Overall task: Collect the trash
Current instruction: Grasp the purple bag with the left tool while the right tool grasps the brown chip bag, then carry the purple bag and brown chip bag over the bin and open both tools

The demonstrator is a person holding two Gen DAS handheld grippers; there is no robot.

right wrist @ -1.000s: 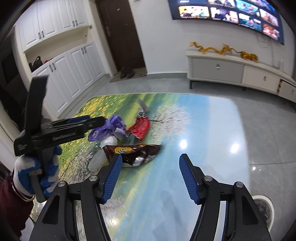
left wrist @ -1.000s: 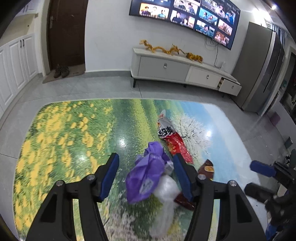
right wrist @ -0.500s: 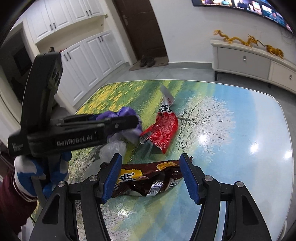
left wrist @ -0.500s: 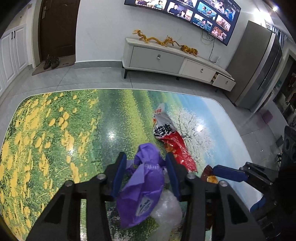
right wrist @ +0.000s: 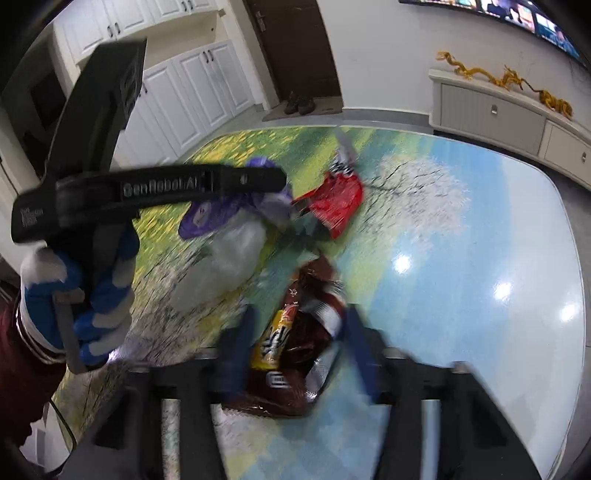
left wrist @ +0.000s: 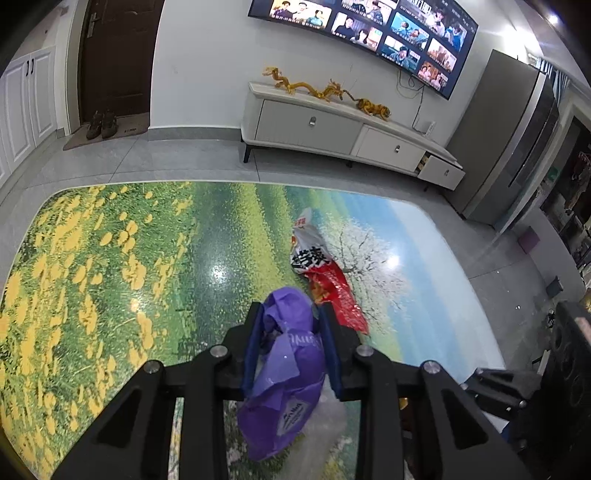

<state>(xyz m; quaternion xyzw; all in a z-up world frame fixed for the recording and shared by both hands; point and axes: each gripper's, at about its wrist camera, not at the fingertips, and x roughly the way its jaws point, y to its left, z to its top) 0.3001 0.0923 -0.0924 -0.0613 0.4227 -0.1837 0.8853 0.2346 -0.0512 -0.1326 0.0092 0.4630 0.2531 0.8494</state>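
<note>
My left gripper (left wrist: 290, 317) is shut on a crumpled purple plastic bag (left wrist: 284, 380) over the picture-printed table (left wrist: 110, 258); the bag hangs down between the fingers with a clear plastic bag (left wrist: 325, 424) under it. A red and white snack wrapper (left wrist: 321, 273) lies just beyond. In the right wrist view my right gripper (right wrist: 299, 321) has closed in around a brown snack wrapper (right wrist: 295, 332), which sits between its blurred blue fingers (right wrist: 240, 339). The purple bag (right wrist: 207, 218), the clear bag (right wrist: 225, 266) and the red wrapper (right wrist: 336, 206) lie beyond it.
The table's right edge (right wrist: 569, 258) curves off to grey floor tiles. A white TV cabinet (left wrist: 343, 129) and a wall TV (left wrist: 369, 26) stand behind. White cupboards (right wrist: 192, 85) and a dark door (left wrist: 114, 55) are at the left.
My left gripper has shut on the purple bag. My right gripper has moved forward over the brown wrapper and its fingers have closed in around it.
</note>
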